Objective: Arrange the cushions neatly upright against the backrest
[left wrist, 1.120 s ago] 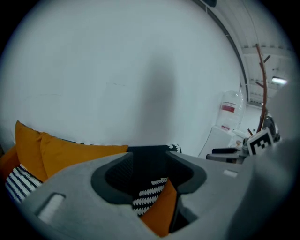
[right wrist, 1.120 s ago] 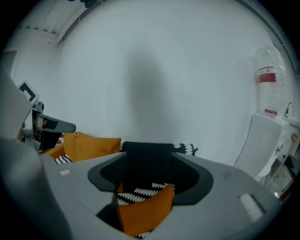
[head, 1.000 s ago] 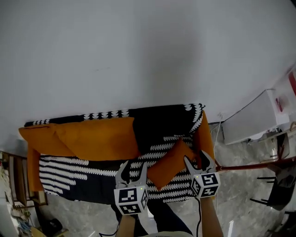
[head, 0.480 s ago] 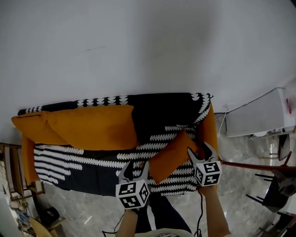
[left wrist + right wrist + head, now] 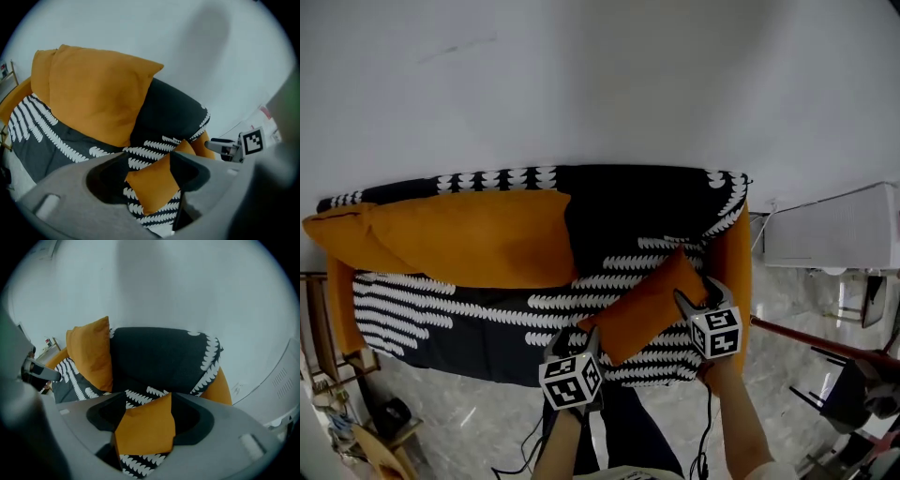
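Head view: a small orange cushion (image 5: 649,305) lies flat on the sofa (image 5: 450,323), short of the backrest (image 5: 619,202), between the left tongs (image 5: 575,337) and right tongs (image 5: 696,292). Left gripper view: the jaws are wide and have just been opening, with the cushion's corner framed between them but ungripped. Right gripper view: these jaws are wide too, with the cushion just ahead. It looks soft and light, so I'd pinch opposite edges.

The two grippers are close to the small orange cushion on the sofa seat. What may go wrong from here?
Both the left gripper, whose jaws have just been opening, and the right gripper stand open at the flat-lying small cushion, not gripping it. Closing low, either might pinch the draped patterned cover too and drag it. Held only by its edges, the soft cushion may sag or slip before it stands upright.
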A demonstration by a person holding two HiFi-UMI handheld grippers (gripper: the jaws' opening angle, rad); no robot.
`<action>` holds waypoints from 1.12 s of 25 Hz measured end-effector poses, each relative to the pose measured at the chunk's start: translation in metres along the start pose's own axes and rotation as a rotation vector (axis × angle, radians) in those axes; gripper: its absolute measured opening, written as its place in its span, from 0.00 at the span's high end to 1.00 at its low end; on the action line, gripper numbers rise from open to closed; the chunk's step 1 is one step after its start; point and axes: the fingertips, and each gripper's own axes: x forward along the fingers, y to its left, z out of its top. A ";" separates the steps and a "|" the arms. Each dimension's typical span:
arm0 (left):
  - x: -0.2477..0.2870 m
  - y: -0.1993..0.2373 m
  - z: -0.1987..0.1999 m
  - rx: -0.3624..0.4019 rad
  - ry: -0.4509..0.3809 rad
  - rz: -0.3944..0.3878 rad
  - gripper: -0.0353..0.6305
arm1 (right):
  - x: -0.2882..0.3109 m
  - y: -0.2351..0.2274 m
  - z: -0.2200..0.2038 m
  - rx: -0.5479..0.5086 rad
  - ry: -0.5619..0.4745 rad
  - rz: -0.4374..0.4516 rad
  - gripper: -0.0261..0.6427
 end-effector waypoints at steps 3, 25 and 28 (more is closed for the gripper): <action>0.021 0.009 -0.014 -0.035 0.037 0.010 0.51 | 0.020 -0.007 -0.006 -0.025 0.034 0.006 0.49; 0.108 0.044 -0.112 -0.241 0.255 0.063 0.46 | 0.114 -0.033 -0.059 -0.086 0.282 0.104 0.45; 0.114 0.045 -0.110 -0.254 0.247 0.051 0.46 | 0.119 -0.038 -0.060 -0.055 0.285 0.091 0.42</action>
